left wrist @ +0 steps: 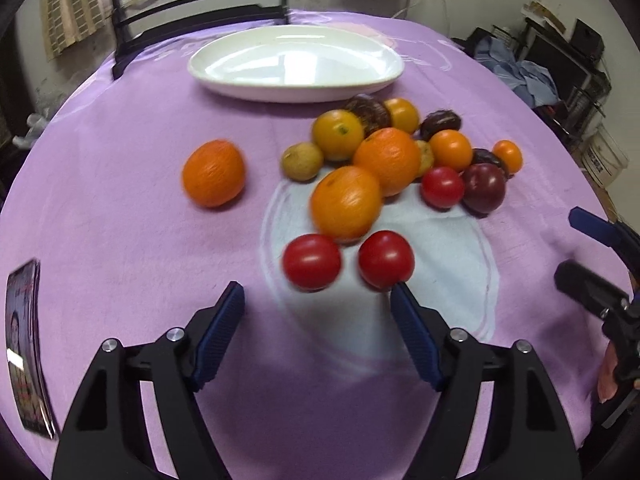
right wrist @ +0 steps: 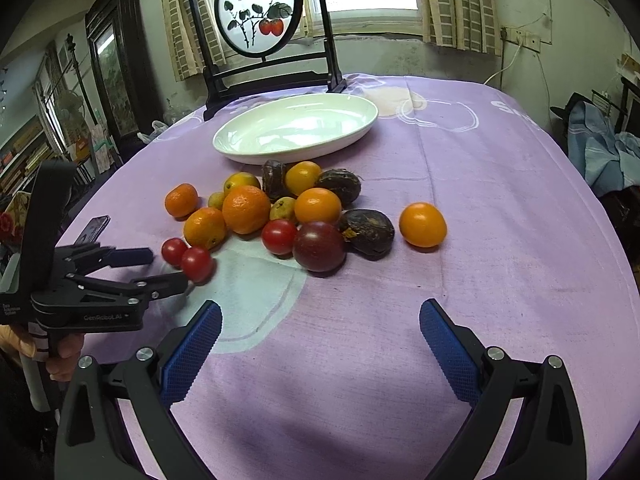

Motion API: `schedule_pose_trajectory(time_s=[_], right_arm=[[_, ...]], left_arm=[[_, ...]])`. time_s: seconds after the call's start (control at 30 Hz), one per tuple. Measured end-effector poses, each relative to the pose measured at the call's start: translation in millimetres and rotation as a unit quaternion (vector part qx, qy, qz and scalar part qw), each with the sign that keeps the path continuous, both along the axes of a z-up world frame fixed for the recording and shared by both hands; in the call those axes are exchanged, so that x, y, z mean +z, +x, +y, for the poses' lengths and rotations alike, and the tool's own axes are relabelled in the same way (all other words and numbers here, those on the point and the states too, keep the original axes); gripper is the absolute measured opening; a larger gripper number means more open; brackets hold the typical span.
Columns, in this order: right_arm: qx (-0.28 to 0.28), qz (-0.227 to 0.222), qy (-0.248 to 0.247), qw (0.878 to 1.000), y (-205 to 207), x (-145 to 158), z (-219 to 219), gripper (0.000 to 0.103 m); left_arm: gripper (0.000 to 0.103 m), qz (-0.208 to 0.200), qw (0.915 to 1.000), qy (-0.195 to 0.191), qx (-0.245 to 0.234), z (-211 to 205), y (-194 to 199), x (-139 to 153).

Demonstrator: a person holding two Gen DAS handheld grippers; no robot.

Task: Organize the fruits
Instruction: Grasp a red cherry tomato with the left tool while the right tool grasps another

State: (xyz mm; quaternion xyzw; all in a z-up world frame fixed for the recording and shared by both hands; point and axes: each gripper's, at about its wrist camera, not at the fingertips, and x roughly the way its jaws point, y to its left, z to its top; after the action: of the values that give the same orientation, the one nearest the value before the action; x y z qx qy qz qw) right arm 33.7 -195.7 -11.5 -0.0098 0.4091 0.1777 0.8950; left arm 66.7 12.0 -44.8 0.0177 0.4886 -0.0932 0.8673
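A pile of fruit lies on the purple tablecloth (left wrist: pixel 120 240): oranges (left wrist: pixel 346 203), red tomatoes (left wrist: pixel 312 262), a dark plum (left wrist: pixel 484 187) and dark passion fruits (right wrist: pixel 367 233). One orange (left wrist: pixel 213 172) lies apart to the left. An empty white oval plate (left wrist: pixel 296 62) stands behind the pile. My left gripper (left wrist: pixel 318 300) is open, just short of two tomatoes (left wrist: pixel 386 260); it also shows in the right wrist view (right wrist: pixel 164 268). My right gripper (right wrist: pixel 320 320) is open and empty, well in front of the plum (right wrist: pixel 319 246).
A framed round painting on a black stand (right wrist: pixel 256 12) stands behind the plate. A phone (right wrist: pixel 93 229) lies at the table's left edge, and a booklet (left wrist: pixel 24 344) at the near left. Clothes and shelves (left wrist: pixel 532 76) sit beyond the right side.
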Motion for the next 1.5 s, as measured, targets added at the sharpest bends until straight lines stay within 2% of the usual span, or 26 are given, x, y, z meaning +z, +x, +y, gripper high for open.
schedule_pose_trajectory(time_s=[0.1,0.23,0.33,0.43,0.53,0.6,0.73,0.77,0.83,0.9,1.03,1.13,1.2,1.23,1.33,1.5], right_arm=[[0.001,-0.001,-0.007,1.000,-1,2,4,0.100],[0.001,-0.006,-0.015,1.000,-5,6,6,0.100],[-0.002,-0.006,-0.017,1.000,-7,8,5,0.100],[-0.001,-0.003,-0.018,1.000,-7,6,9,0.100],[0.010,-0.002,-0.020,1.000,-8,5,18,0.100],[0.019,-0.003,-0.023,1.000,-9,5,25,0.100],[0.028,-0.007,-0.030,0.999,-12,7,32,0.100],[0.027,-0.006,-0.031,0.999,-12,7,33,0.100],[0.025,-0.005,-0.032,0.999,-11,7,32,0.100],[0.021,-0.004,-0.035,0.999,-10,8,32,0.100],[0.025,0.002,-0.043,0.999,-8,6,36,0.100],[0.054,0.013,-0.041,0.998,-5,0,52,0.100],[0.077,0.028,-0.048,0.995,1,-9,70,0.100],[0.084,0.034,-0.056,0.994,4,-14,78,0.098],[0.105,0.052,-0.087,0.989,15,-27,104,0.075],[0.101,0.053,-0.086,0.990,31,-27,122,0.067]], left_arm=[[0.070,-0.007,0.9992,-0.018,-0.034,-10,7,-2],[0.068,0.009,0.9983,-0.048,-0.033,-2,10,-1],[0.068,0.004,0.9989,-0.032,-0.033,5,4,-2],[0.064,0.004,0.9990,-0.034,-0.027,13,-2,1],[0.054,0.010,0.9990,-0.038,-0.019,21,-3,-1],[0.053,0.007,0.9992,-0.036,-0.015,23,-3,-1],[0.054,-0.004,0.9999,-0.007,-0.013,10,5,-3],[0.051,-0.007,0.9999,0.001,-0.013,7,7,-4],[0.040,-0.016,0.9996,0.018,-0.011,2,12,-5],[0.029,-0.018,0.9997,0.009,-0.013,2,14,-3],[0.028,-0.026,0.9996,-0.004,0.013,14,4,5],[0.028,-0.039,0.9986,-0.024,0.025,27,-11,17],[0.028,-0.046,0.9980,-0.024,0.036,34,-21,21],[0.028,-0.049,0.9976,-0.027,0.041,38,-25,23],[0.028,-0.048,0.9970,-0.033,0.051,47,-32,24],[0.028,-0.045,0.9961,-0.042,0.063,59,-37,23]])
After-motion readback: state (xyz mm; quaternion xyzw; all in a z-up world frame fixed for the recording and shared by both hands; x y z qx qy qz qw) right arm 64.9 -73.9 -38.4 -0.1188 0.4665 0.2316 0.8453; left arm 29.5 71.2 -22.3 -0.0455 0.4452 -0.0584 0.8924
